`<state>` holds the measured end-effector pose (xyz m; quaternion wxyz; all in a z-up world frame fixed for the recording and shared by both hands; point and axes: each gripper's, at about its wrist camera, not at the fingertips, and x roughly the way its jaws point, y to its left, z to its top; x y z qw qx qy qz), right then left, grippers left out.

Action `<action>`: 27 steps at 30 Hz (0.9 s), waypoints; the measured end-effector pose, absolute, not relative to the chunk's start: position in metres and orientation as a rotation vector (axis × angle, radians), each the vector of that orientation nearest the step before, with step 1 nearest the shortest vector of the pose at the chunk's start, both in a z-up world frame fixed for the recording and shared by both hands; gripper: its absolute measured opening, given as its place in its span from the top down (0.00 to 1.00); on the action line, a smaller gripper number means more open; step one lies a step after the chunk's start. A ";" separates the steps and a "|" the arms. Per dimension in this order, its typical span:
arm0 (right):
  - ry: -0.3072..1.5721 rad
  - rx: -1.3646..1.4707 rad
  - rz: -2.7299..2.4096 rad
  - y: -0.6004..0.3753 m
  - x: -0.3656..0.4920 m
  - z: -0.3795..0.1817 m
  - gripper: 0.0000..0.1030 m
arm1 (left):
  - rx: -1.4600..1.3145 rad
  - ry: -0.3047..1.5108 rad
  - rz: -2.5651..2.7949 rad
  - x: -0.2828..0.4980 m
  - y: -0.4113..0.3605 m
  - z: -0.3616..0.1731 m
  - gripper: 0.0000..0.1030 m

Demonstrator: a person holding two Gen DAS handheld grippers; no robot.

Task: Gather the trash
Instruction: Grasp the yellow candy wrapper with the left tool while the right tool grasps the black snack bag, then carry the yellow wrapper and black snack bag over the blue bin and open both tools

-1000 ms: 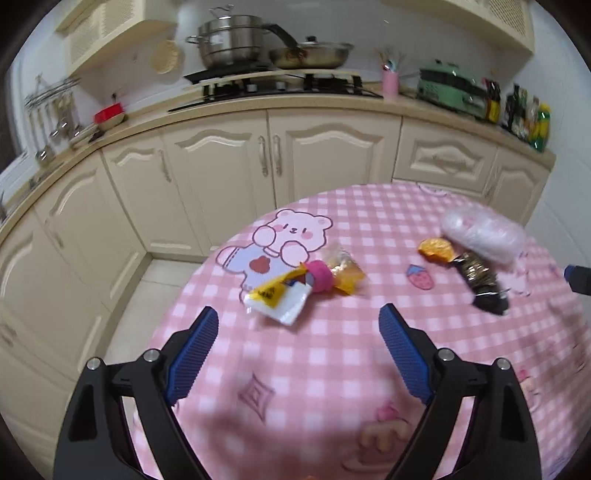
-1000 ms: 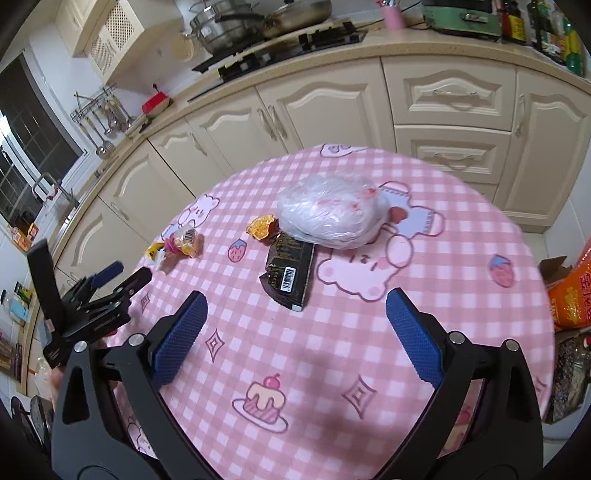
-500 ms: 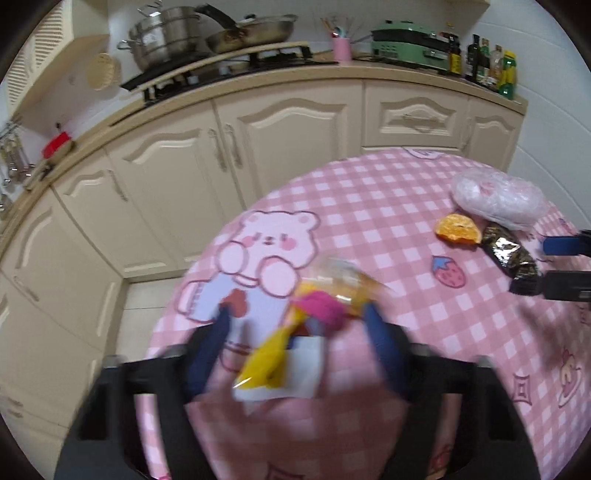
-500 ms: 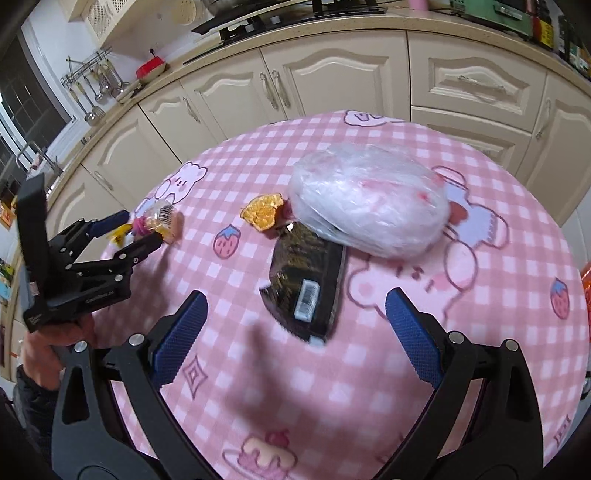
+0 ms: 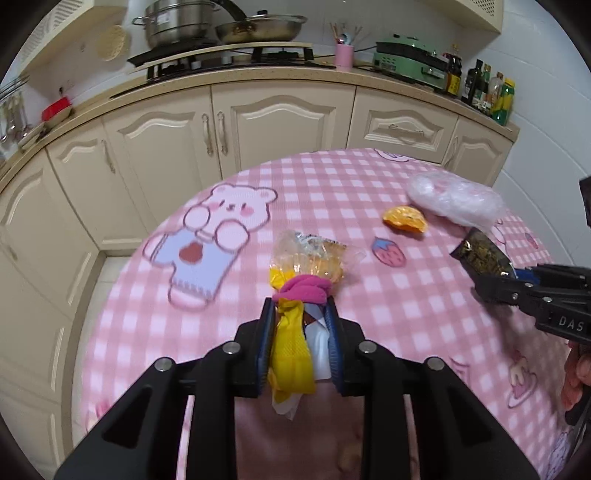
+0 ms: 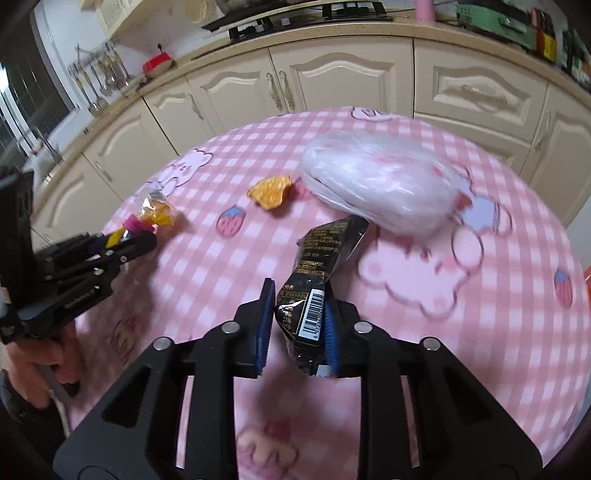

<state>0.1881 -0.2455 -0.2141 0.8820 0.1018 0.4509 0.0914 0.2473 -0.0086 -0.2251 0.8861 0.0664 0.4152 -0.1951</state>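
My left gripper (image 5: 299, 306) is shut on a yellow and white wrapper (image 5: 291, 350) with a pink twisted end (image 5: 303, 288), at the near left of the round pink checked table (image 5: 332, 177). A clear wrapper with orange contents (image 5: 314, 254) lies just beyond it. My right gripper (image 6: 297, 291) is shut on a black snack packet (image 6: 314, 280) with a barcode. An orange peel piece (image 6: 271, 192) and a clear plastic bag bundle (image 6: 380, 184) lie behind it. Each gripper shows in the other's view, the right one (image 5: 517, 284) and the left one (image 6: 129, 240).
Cream kitchen cabinets (image 5: 280, 118) curve round behind the table, with a stove, pots (image 5: 177, 26) and bottles (image 5: 491, 92) on the counter. The floor (image 5: 107, 269) shows left of the table. An orange package (image 6: 587, 277) sits past the right table edge.
Both grippers moved forward and down from open to shut, the left onto the yellow wrapper, the right onto the black packet, whose near end now lifts off the table.
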 end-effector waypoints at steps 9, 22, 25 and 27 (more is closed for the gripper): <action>0.899 0.283 0.203 -0.278 0.129 -0.206 0.77 | 0.019 0.830 -0.384 0.185 -0.014 -0.204 0.76; 0.801 0.320 0.194 -0.316 0.066 -0.180 0.77 | -0.005 0.791 -0.433 0.119 -0.057 -0.179 0.76; 0.781 0.322 0.188 -0.325 0.057 -0.174 0.77 | 0.002 0.780 -0.445 0.112 -0.067 -0.173 0.76; 0.771 0.327 0.187 -0.331 0.053 -0.170 0.77 | -0.001 0.776 -0.458 0.106 -0.074 -0.169 0.76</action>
